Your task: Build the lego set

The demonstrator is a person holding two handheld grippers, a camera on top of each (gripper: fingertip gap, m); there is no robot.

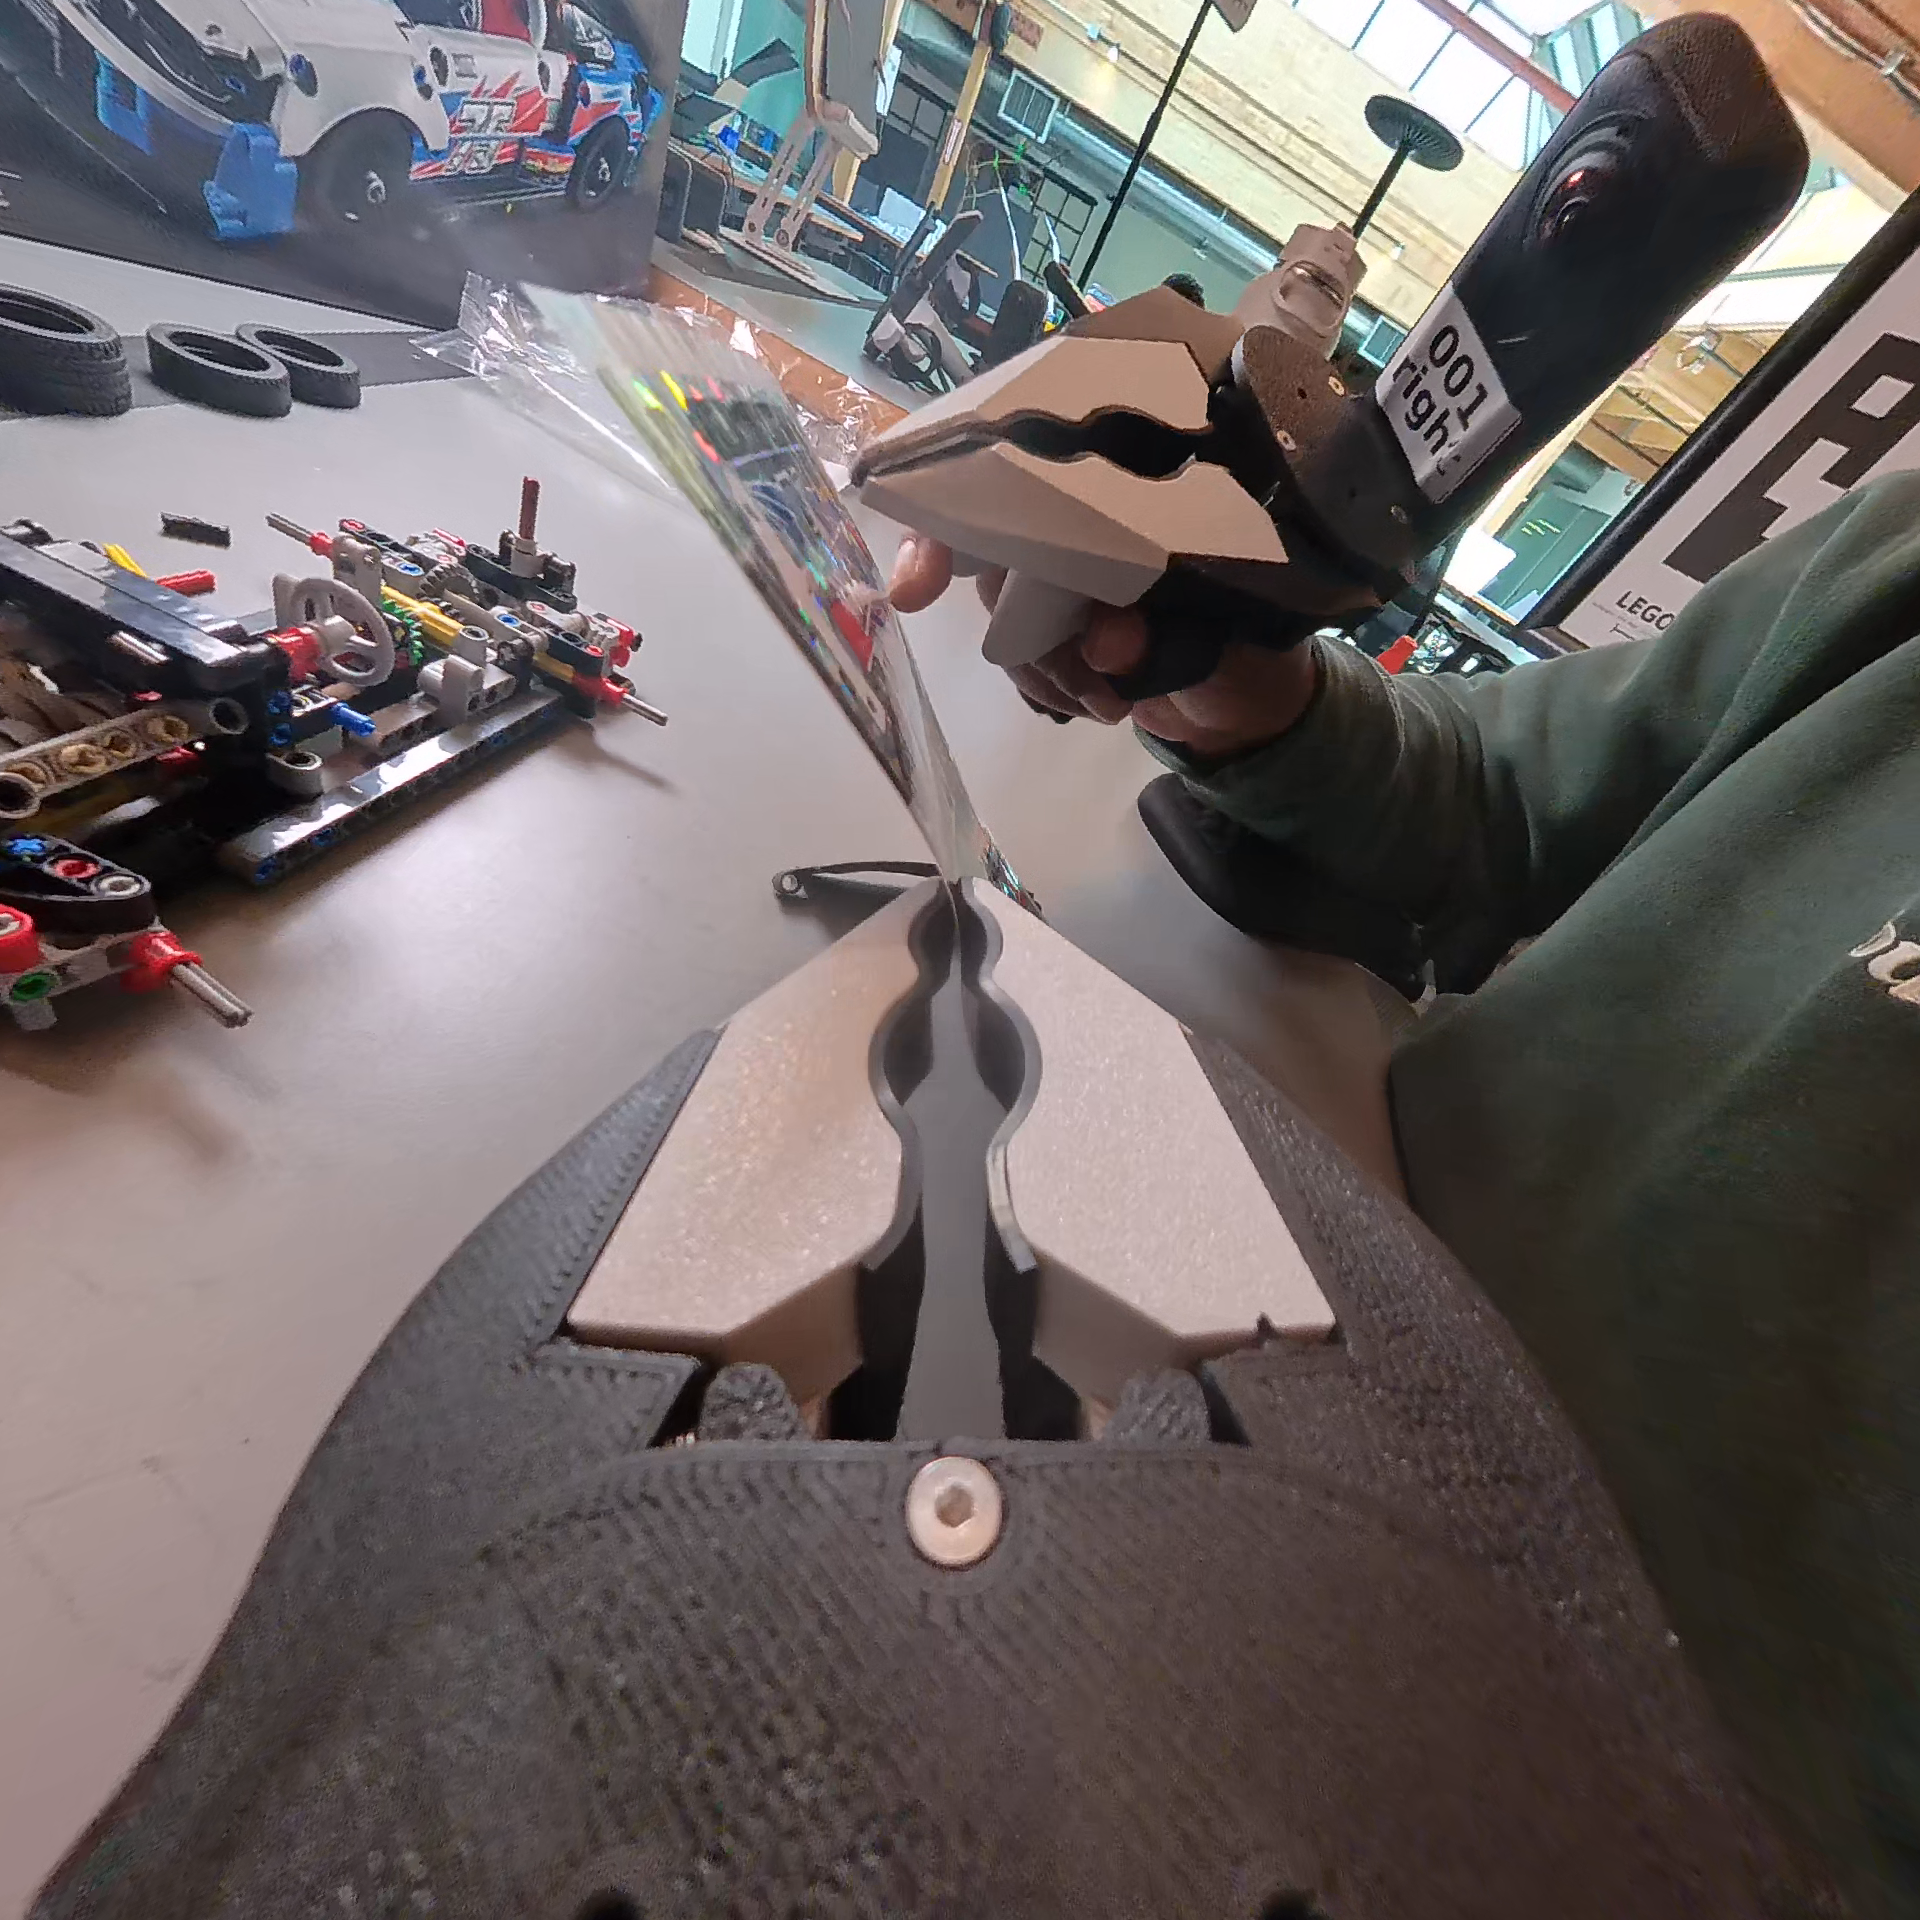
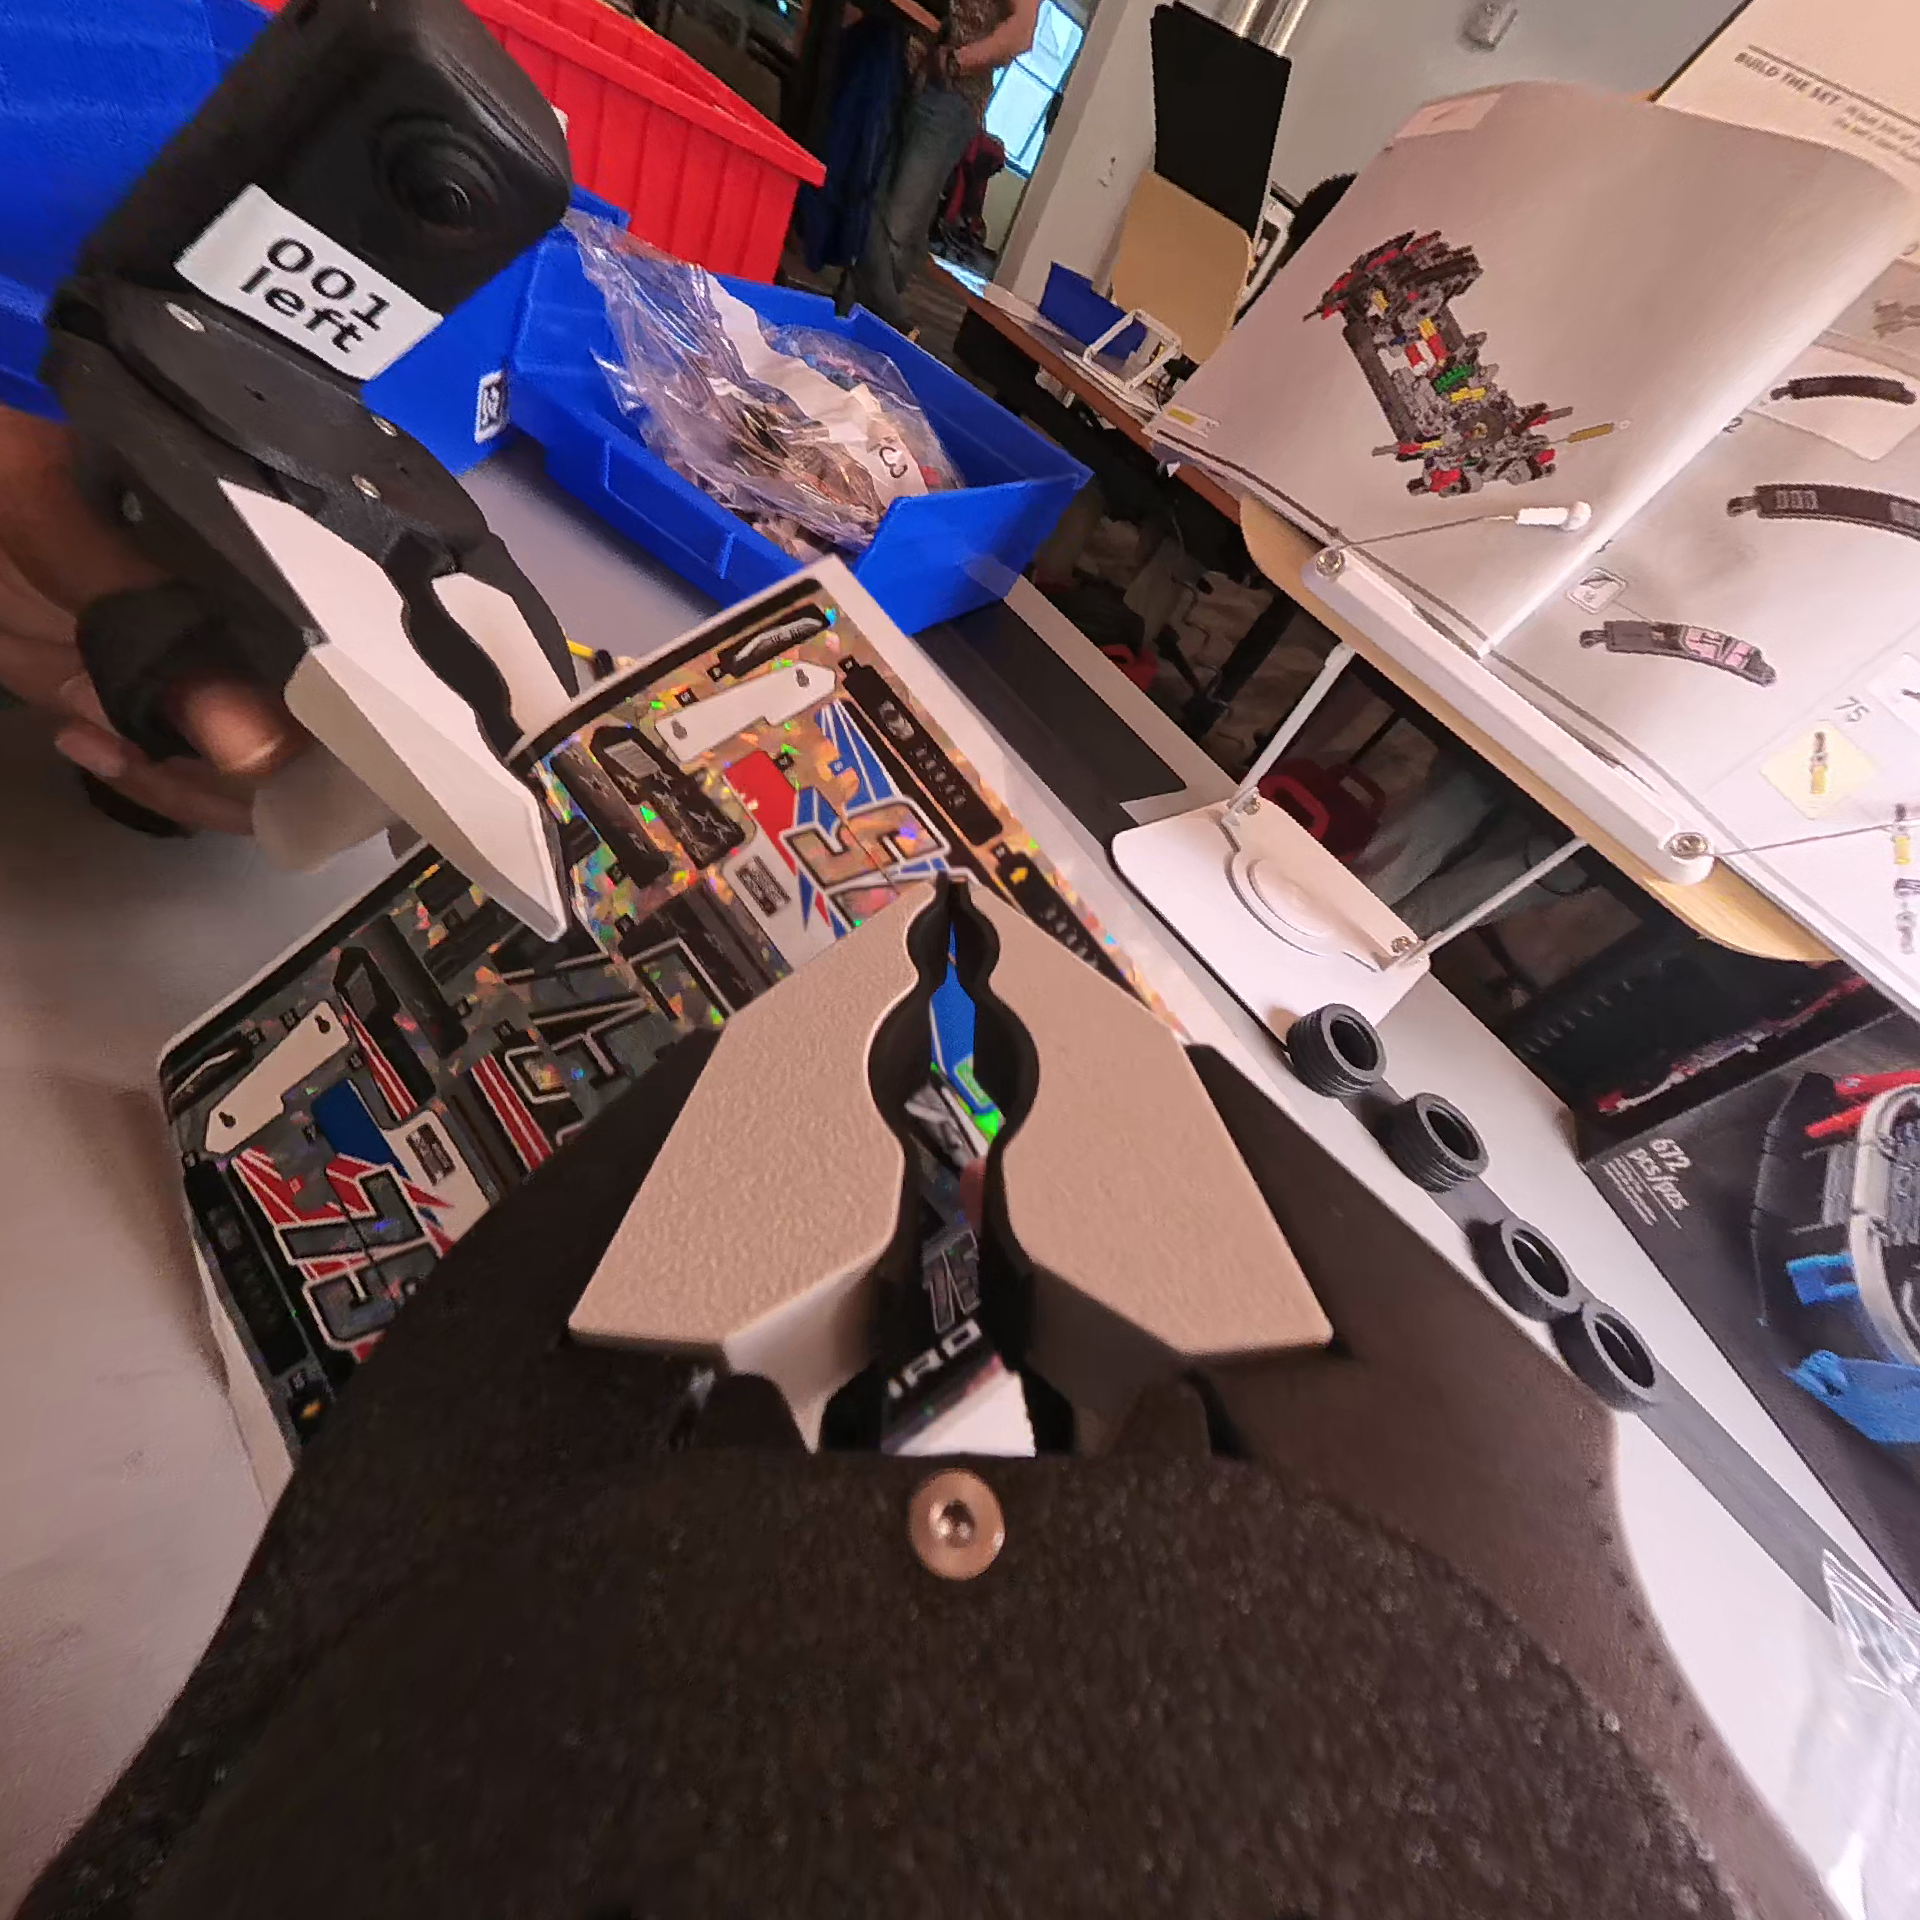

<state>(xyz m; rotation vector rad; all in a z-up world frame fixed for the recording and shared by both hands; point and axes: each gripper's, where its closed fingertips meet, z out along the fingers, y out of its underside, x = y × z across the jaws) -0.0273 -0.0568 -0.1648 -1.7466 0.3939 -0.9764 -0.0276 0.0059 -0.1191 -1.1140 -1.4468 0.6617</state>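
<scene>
A holographic sticker sheet [image 1: 790, 540] with red, blue and black stickers is held up above the grey table. My left gripper [image 1: 956, 896] is shut on the sheet's near edge; it also shows in the right wrist view [image 2: 551, 909]. My right gripper [image 2: 951, 896] is shut, its tips against the face of the sheet [image 2: 727, 790]; it also shows in the left wrist view [image 1: 868, 483]. I cannot tell whether it pinches a sticker. The partly built Lego chassis [image 1: 364, 665] lies on the table to the left.
A small sub-assembly [image 1: 83, 935] lies at the left edge. Black tyres [image 1: 249, 364] and the set's box [image 1: 312, 104] stand at the back. An instruction booklet [image 2: 1507, 364] rests on a white stand. A blue bin [image 2: 935, 540] holds bagged parts. A green sleeve [image 1: 1558, 831] fills the right.
</scene>
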